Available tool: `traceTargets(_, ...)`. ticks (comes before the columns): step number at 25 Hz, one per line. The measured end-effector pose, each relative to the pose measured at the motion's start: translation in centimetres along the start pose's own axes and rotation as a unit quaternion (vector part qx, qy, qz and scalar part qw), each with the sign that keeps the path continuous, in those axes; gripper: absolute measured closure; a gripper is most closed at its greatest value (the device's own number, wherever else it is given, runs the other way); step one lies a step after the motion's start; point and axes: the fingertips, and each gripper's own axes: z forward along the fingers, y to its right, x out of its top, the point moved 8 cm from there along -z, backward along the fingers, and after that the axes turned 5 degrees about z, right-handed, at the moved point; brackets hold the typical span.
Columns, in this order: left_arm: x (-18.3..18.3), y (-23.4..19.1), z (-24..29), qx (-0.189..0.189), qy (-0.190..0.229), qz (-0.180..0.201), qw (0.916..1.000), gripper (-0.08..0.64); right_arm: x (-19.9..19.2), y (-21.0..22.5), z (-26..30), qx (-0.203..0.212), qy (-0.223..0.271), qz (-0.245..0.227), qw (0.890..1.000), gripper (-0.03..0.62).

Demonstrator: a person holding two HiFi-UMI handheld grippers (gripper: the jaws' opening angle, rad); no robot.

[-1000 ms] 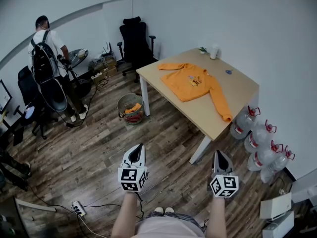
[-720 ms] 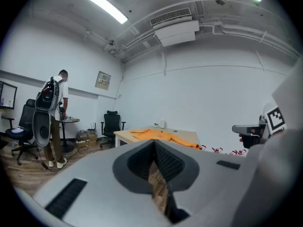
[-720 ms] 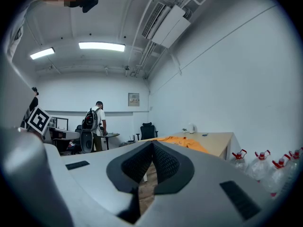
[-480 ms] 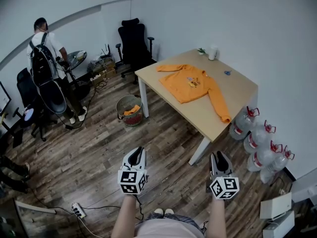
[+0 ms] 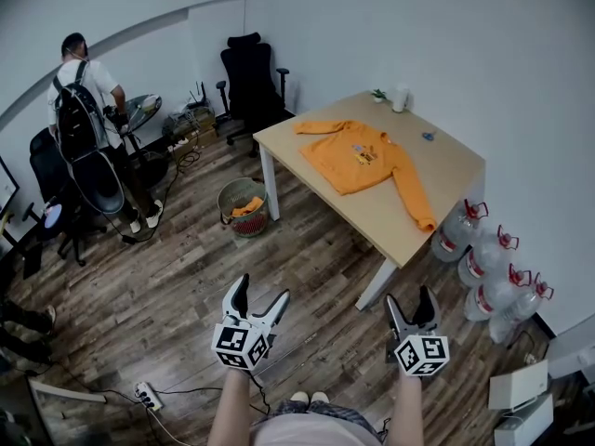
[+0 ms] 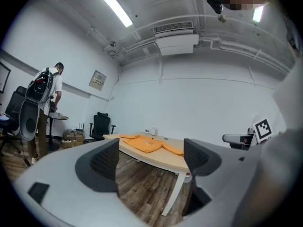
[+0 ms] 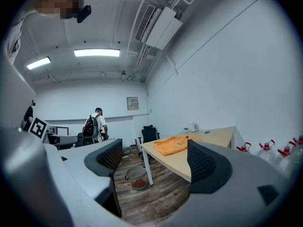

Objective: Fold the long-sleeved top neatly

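Both claws have just been opening: left gripper (image 5: 261, 289) and right gripper (image 5: 410, 297) stand wide apart, nothing between the jaws. The orange long-sleeved top (image 5: 367, 156) lies spread on the table (image 5: 456, 170), well ahead of both claws and nearer the right one. Likely step: approach. Best to square up to the table edge, then pinch thin cloth at sleeve or shoulder, not bunched body.

Orange top (image 5: 367, 156), pale wooden table (image 5: 444, 170), black chair (image 5: 251, 82)
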Motion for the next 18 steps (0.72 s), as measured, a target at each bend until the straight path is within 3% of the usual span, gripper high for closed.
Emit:
traceTargets(3,-0.3,-0.7,0.3,-0.007,0.000,0.001,1.0000,0.139,-0.2,-0.4,0.7,0.002,0.006,-0.001,1.000,0.141)
traceTargets(10,-0.2,-3.5,1.3,0.002,0.017,-0.010,0.9998,0.132,-0.8,-1.7,2.5,-0.002,0.013,-0.007,1.000,0.133)
traceTargets(18,-0.8,-4.7,3.1,-0.001,0.003,0.006,1.0000,0.132,-1.2,-1.9,4.7,0.004,0.005,-0.006,1.000,0.133)
